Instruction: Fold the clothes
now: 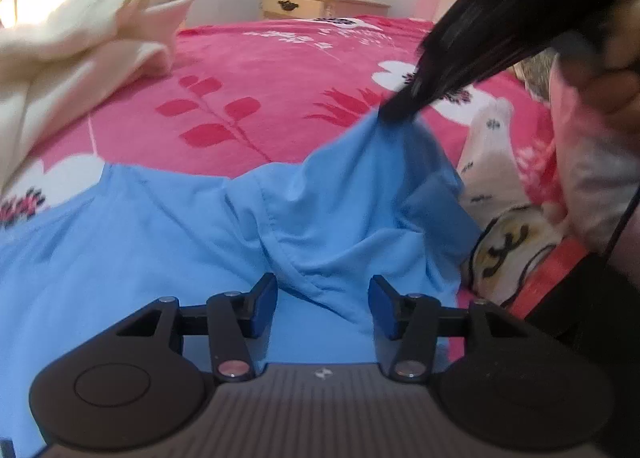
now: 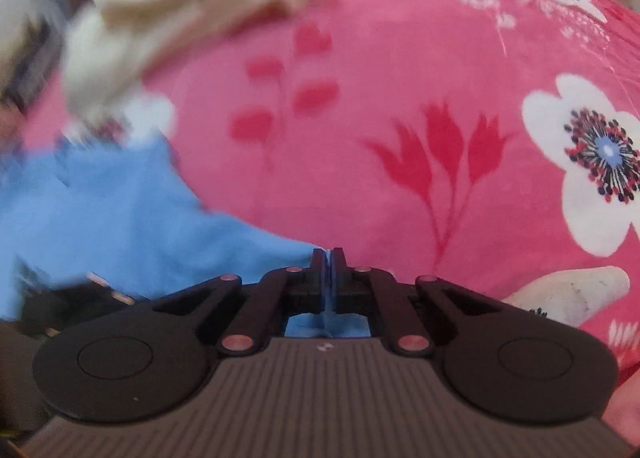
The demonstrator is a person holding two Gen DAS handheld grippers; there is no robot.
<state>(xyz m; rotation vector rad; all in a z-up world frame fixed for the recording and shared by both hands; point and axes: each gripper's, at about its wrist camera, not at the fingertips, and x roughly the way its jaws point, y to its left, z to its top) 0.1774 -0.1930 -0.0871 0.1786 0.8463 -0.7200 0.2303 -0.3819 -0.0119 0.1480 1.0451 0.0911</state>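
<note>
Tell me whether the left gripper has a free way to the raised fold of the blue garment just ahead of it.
Probably yes. The left gripper is open, with the blue garment lying right under it and the fold rising between its fingers. Nothing lies between; the right gripper pinches the cloth further off.

1. Left tongs (image 1: 322, 304) point downward with their blue pads (image 1: 383, 304) standing well apart, gripping nothing.
2. Right tongs (image 2: 329, 258) are closed tight, pinching a fold of blue cloth (image 2: 120, 214), angled steeply down.
</note>
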